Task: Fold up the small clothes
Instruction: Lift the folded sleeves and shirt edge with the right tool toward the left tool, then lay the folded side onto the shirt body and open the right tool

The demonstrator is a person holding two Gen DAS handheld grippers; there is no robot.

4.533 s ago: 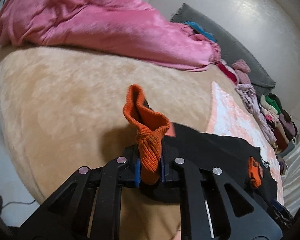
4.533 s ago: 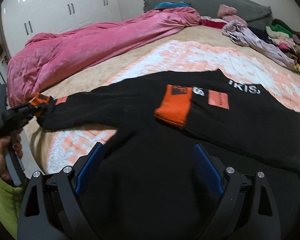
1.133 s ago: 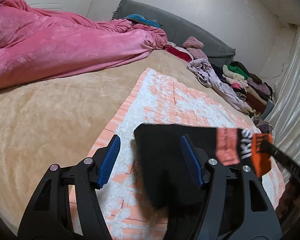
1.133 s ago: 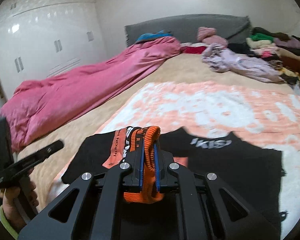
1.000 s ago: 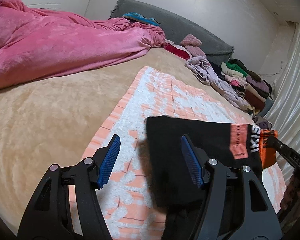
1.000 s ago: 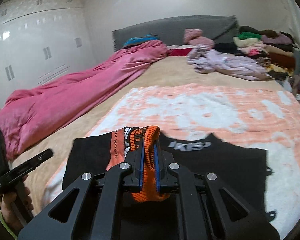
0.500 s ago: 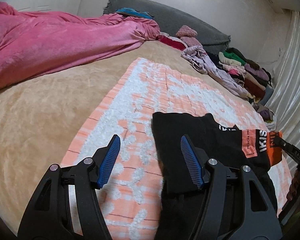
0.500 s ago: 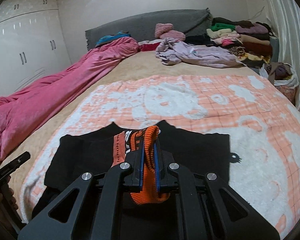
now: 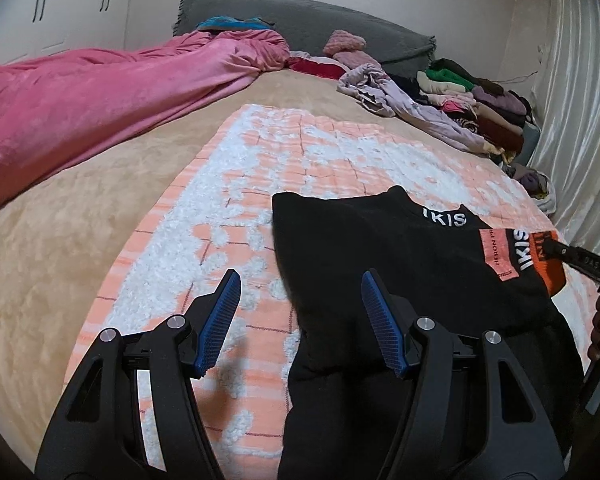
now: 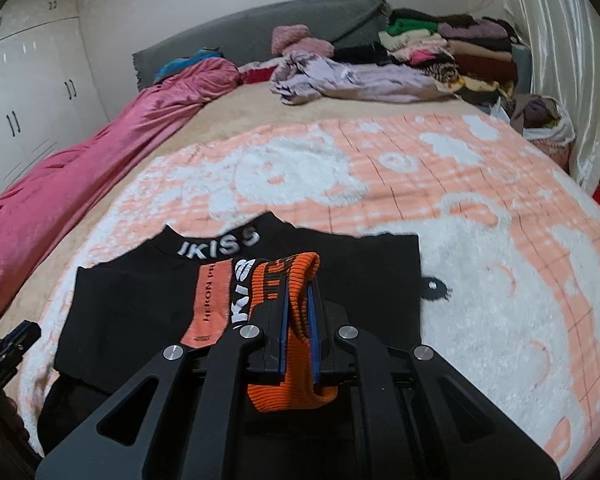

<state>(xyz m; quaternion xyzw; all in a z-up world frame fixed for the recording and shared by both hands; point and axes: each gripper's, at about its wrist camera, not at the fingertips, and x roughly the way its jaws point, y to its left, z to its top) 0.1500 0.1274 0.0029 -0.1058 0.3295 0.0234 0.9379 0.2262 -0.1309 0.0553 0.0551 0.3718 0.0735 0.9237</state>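
A black sweatshirt (image 9: 380, 256) with white "IKISS" lettering on the collar lies on a peach and white blanket (image 9: 300, 152). Its sleeve with the orange ribbed cuff (image 10: 296, 320) is laid across the chest. My right gripper (image 10: 298, 300) is shut on that cuff; it also shows at the right edge of the left wrist view (image 9: 552, 252). My left gripper (image 9: 300, 300) is open and empty, low over the sweatshirt's left edge. In the right wrist view the sweatshirt (image 10: 140, 300) shows its collar and a salmon label patch.
A pink duvet (image 9: 80, 100) lies along the left of the bed. A grey headboard (image 9: 320, 28) is at the back. A heap of clothes (image 9: 460, 96) lies at the far right, by a white curtain (image 9: 572, 100). White wardrobes (image 10: 28, 92) stand on the left.
My left gripper let go of the left cuff and now hangs open. My right gripper took hold of the other orange cuff and has carried the sleeve to the right across the chest.
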